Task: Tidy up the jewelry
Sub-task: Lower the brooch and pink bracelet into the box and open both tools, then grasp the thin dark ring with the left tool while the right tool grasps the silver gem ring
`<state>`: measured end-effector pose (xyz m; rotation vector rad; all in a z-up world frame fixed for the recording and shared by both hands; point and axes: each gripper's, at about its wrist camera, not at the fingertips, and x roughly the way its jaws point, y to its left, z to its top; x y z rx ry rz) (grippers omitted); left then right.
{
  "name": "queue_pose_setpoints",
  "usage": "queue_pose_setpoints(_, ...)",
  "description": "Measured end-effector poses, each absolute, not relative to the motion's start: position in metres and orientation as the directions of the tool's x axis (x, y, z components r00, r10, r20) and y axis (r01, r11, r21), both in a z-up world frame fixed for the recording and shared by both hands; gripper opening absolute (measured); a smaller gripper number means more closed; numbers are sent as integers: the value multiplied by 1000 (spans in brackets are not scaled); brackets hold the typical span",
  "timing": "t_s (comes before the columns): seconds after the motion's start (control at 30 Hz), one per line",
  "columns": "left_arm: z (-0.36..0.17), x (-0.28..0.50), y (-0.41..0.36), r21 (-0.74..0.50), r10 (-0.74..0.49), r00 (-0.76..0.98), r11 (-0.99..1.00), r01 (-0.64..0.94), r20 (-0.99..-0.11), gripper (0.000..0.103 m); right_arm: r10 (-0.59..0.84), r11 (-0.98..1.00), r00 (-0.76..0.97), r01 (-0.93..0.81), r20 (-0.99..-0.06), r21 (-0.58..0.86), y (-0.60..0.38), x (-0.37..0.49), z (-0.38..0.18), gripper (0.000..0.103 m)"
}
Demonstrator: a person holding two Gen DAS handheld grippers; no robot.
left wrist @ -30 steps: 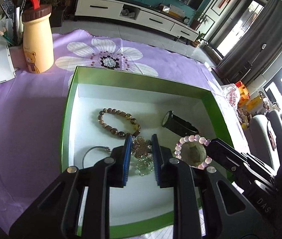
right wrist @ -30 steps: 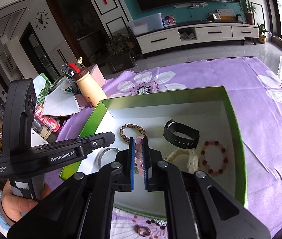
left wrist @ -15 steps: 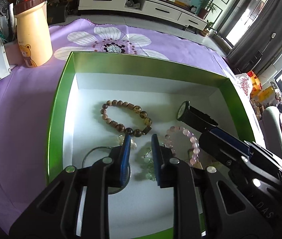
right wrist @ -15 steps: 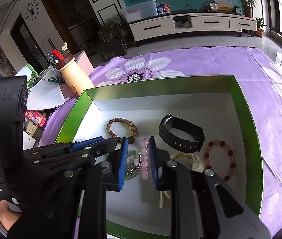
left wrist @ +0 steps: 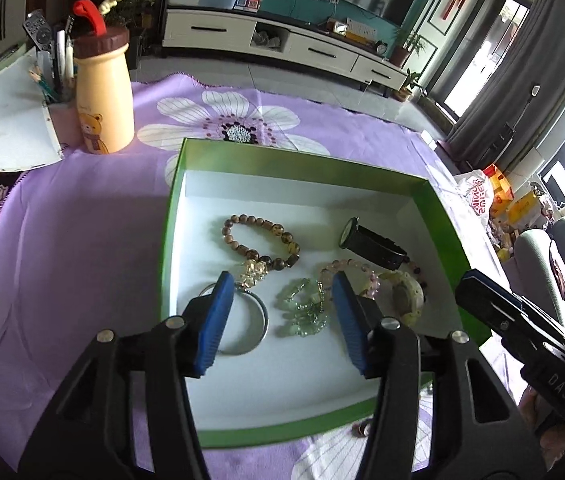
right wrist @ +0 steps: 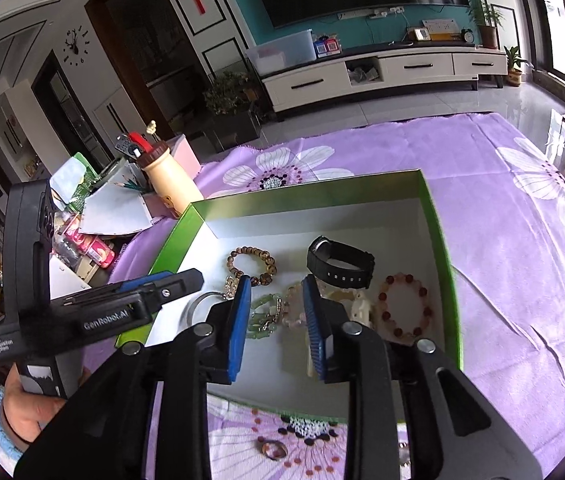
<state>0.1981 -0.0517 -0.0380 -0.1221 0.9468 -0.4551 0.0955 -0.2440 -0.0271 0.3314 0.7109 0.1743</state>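
Jewelry (left wrist: pixel 302 312) lies in the green box (left wrist: pixel 170 216) under both just-parted empty tongs, one housing reading "GenRobot.AI".

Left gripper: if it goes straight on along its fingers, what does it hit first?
Most likely the pale green bead bracelet on the floor of the green box: it lies between the open left gripper's fingers. Depth unclear.
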Motion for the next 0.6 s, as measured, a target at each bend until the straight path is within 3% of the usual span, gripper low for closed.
queue_pose_setpoints(0.37,-21,137,-41,-256,-429,547,895,365,-719,73,236,938,759,-13,-607,347,-257,47,-26,36)
queue_pose_setpoints(0.6,-26,97,-45,-239,-441,537,882,406,-719,86,165,953,763,40,-625,301,-275,17,-35,49)
